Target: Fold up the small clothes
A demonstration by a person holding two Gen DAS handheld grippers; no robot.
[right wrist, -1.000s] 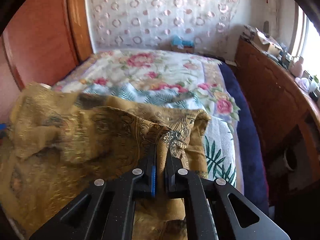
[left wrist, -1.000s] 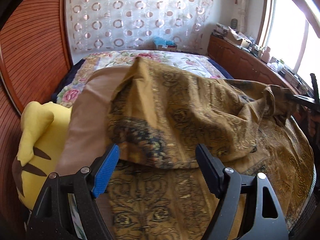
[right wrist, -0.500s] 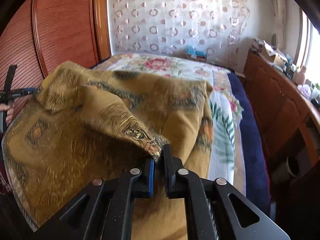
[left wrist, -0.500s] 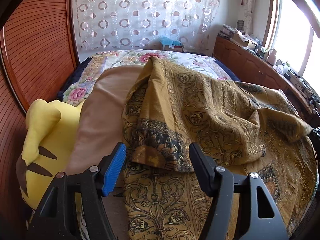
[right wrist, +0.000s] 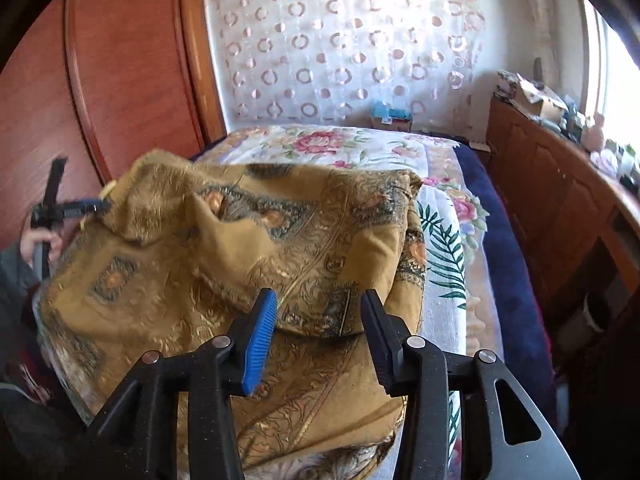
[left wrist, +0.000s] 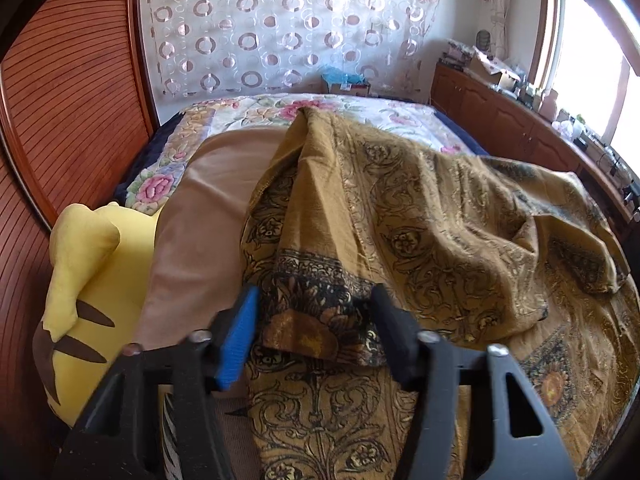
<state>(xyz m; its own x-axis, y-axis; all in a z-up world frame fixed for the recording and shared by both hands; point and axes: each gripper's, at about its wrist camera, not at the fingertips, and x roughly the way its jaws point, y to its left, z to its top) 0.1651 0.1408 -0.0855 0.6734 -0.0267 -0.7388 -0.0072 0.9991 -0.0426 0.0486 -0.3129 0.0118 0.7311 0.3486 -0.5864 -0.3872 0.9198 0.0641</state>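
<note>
while our left tongs (left wrist: pixel 314 326) close around the gold patterned cloth (left wrist: pixel 420 220), not yet pinching, our right tongs (right wrist: pixel 318 330) spread, released. we judge it soft and limp; its dark-bordered corner looks best to grip.

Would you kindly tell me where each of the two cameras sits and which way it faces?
Left wrist: on the left claw, angled down over the gold cloth toward the curtain; its jaws are closing around a dark-bordered cloth edge; no hand shows.
Right wrist: on the right claw, facing the same way from further right; its jaws are opening over the cloth; the left claw and a hand show at far left.
Shared: cloth, floral bedspread, curtain.
</note>
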